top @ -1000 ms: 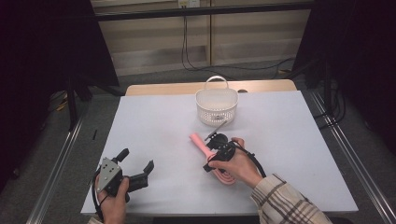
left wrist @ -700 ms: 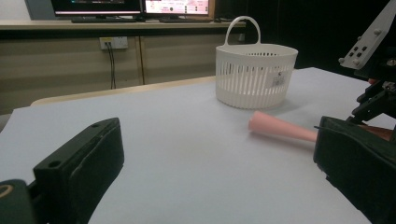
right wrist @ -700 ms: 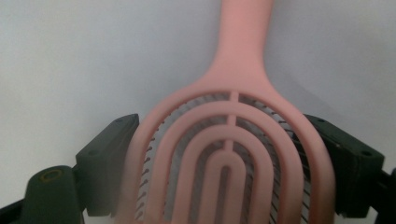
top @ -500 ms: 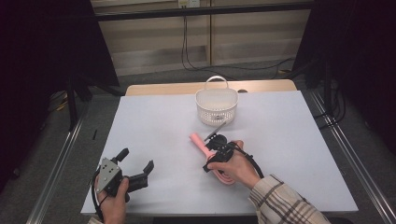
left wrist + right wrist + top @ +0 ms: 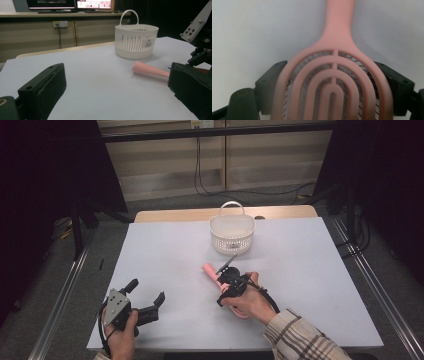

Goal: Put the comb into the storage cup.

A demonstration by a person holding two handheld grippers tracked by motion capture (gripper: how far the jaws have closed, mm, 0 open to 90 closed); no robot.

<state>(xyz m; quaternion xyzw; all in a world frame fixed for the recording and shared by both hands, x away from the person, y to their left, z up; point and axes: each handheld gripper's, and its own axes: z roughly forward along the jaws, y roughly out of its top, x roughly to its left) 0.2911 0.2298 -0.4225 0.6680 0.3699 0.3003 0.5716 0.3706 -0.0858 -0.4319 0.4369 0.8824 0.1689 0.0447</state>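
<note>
Lab recording station: white table boxed by dark curtains and metal floor rails. Monitors on a counter past the table's far edge; wall socket with cables.

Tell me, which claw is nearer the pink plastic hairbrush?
Right. The right claw straddles the pink plastic hairbrush, one jaw on each side of its head; the left claw sits well away near the table's front-left.

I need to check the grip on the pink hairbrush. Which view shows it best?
The right gripper view: the hairbrush head sits between both jaws. The high view shows mainly its handle beyond the right gripper; the left gripper view, just the handle.
</note>
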